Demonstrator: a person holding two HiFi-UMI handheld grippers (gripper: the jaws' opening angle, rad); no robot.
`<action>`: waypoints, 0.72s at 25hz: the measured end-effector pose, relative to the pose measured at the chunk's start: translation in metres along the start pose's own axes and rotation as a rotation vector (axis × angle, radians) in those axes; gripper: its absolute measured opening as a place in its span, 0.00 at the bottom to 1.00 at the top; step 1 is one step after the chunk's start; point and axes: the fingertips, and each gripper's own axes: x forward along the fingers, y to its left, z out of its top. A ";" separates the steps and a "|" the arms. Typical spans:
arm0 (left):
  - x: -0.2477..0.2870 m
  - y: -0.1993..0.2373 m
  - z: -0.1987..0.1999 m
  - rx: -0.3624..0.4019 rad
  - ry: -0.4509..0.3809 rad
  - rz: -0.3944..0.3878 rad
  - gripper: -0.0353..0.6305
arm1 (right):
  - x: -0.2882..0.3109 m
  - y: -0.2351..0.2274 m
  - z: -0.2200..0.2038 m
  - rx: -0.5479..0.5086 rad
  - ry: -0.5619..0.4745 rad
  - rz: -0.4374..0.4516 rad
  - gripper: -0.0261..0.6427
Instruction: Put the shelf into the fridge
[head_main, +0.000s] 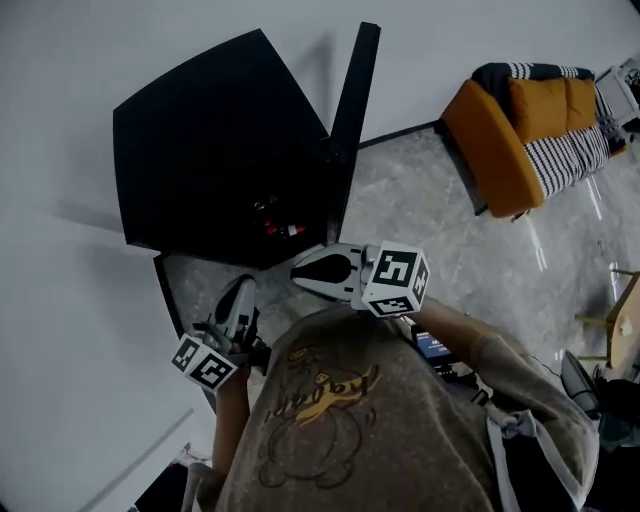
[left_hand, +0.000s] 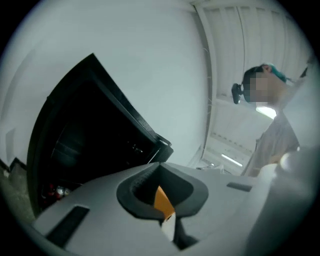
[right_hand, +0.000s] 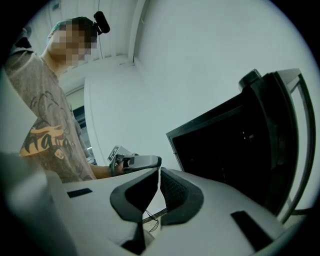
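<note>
My left tongs (left_hand: 160, 166) are pinched fully together with nothing between the pads, and they point toward the black fridge (head_main: 215, 150). My right tongs (right_hand: 159, 172) are closed too, tip against tip and empty, held just beside the left pair in front of the cabinet. The fridge door (head_main: 352, 110) stands wide open at the cabinet's right side. The inside is too dark for me to make out the shelf. I can see only some small red and white things (head_main: 280, 228) low in there. An orange sofa (head_main: 500, 130) sits well apart on the grey floor (head_main: 450, 230).
</note>
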 end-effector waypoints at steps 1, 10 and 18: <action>0.001 -0.004 -0.001 0.041 0.014 -0.007 0.06 | -0.001 0.002 0.002 -0.006 0.001 0.009 0.08; 0.003 -0.018 -0.021 0.148 0.076 -0.024 0.06 | -0.024 0.006 0.003 -0.024 0.024 -0.006 0.08; -0.005 -0.004 -0.041 0.103 0.092 0.007 0.06 | -0.028 0.013 -0.003 -0.026 0.045 0.000 0.08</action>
